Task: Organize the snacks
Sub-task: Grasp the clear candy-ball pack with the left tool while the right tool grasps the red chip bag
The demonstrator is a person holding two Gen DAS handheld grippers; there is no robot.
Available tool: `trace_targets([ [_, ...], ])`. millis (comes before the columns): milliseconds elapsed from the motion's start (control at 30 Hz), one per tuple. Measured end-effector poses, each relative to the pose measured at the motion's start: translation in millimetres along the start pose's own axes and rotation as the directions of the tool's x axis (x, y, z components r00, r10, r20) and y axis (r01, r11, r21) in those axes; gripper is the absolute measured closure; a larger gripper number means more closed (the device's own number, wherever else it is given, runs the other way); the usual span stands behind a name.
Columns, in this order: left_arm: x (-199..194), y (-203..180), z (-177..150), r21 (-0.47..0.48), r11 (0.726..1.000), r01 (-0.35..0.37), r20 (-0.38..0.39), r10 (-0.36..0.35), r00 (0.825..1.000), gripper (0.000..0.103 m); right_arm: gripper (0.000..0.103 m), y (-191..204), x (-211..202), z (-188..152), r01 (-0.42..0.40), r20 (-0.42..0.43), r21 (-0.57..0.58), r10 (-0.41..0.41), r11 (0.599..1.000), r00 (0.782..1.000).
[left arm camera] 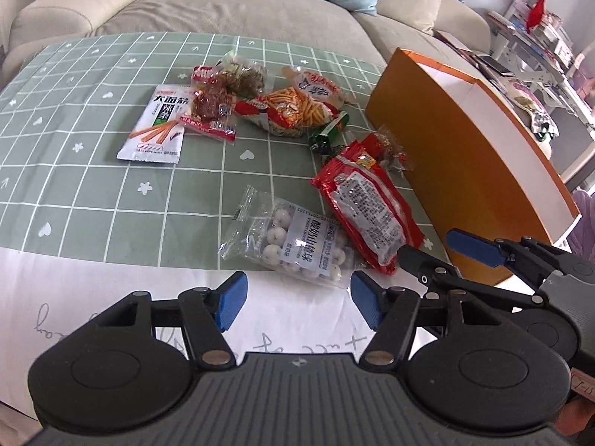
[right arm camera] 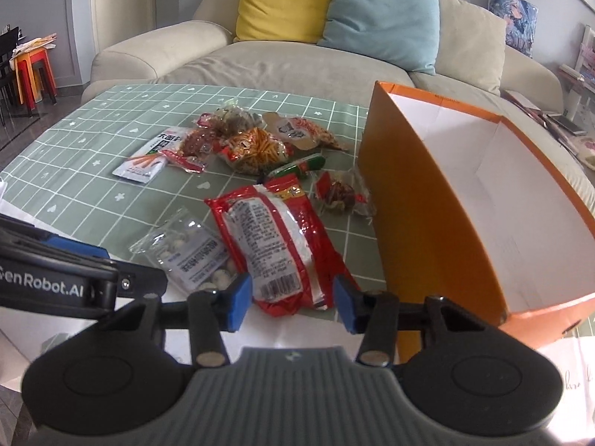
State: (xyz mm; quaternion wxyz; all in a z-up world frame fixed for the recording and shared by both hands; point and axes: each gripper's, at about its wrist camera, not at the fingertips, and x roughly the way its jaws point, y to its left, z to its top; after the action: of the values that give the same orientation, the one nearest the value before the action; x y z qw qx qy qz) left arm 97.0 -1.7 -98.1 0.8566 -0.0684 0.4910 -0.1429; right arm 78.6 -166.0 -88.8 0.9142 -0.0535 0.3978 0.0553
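A red snack pack (right arm camera: 275,238) lies label-up on the green checked tablecloth (left arm camera: 74,148). My right gripper (right arm camera: 293,306) hovers over its near end, open, a blue pad on each side and neither pressing. Left of it lies a clear bag of white balls (left arm camera: 293,245). My left gripper (left arm camera: 299,297) is open just short of that bag's near edge and holds nothing. The right gripper (left arm camera: 440,252) also shows at the right of the left wrist view. An open orange box (right arm camera: 427,204) with a white inside stands to the right.
Further back is a pile of snack bags (left arm camera: 260,104) with a white packet (left arm camera: 156,130), a green stick (left arm camera: 331,130) and a small wrapped snack (right arm camera: 338,193) beside the box. White paper (left arm camera: 111,278) covers the near table edge. A beige sofa (right arm camera: 297,63) lies behind.
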Motion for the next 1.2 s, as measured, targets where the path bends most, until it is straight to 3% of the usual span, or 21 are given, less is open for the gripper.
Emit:
trace_targets([
  [133,14.3,4.1,6.6,-0.046,0.999,-0.003,-0.028,0.001,1.000,0.029,0.049,-2.1,24.5,3.7,0.010,-0.002,-0.044,-0.010,0.999,1.000],
  [200,19.4,7.3,9.5,-0.072,0.997,0.006,-0.041,-0.009,0.999,0.029,0.041,-2.9,31.8,3.5,-0.005,0.004,-0.057,0.005,0.998,1.000],
  [333,31.0,7.7,15.2,-0.098,0.995,-0.011,-0.068,0.004,0.998,0.028,0.039,2.6,40.2,4.1,-0.046,0.007,-0.092,0.046,0.995,0.999],
  [433,39.3,6.2,17.5,-0.095,0.994,-0.048,-0.081,0.041,0.996,0.029,0.039,10.9,48.4,4.8,-0.022,0.010,-0.142,0.024,0.990,1.000],
  [533,43.8,7.8,21.7,-0.077,0.993,-0.085,-0.087,0.078,0.993,0.036,0.035,9.1,53.9,5.9,-0.007,0.030,-0.141,0.011,0.990,0.999],
  [667,37.8,12.1,24.3,-0.046,0.994,-0.098,-0.068,0.095,0.993,0.061,0.038,-2.2,56.4,8.1,-0.052,0.009,-0.070,0.052,0.996,0.999],
  [867,27.6,28.6,29.3,-0.045,0.980,-0.194,-0.057,0.192,0.980,0.074,0.048,-1.5,49.6,7.7,-0.074,0.011,-0.057,0.074,0.996,0.997],
  [1000,19.8,43.8,27.7,-0.119,0.974,-0.191,-0.074,0.183,0.980,0.073,0.049,4.5,46.6,10.6,-0.110,-0.004,-0.030,0.109,0.994,0.994],
  [1067,15.6,46.1,22.9,-0.146,0.975,-0.169,-0.083,0.158,0.984,0.065,0.049,13.1,42.6,10.2,-0.141,-0.009,-0.029,0.141,0.990,0.990],
  [1200,8.8,48.8,10.8,-0.201,0.974,-0.108,-0.095,0.091,0.991,0.060,0.050,20.5,36.5,11.8,-0.271,-0.013,0.047,0.272,0.961,0.962],
])
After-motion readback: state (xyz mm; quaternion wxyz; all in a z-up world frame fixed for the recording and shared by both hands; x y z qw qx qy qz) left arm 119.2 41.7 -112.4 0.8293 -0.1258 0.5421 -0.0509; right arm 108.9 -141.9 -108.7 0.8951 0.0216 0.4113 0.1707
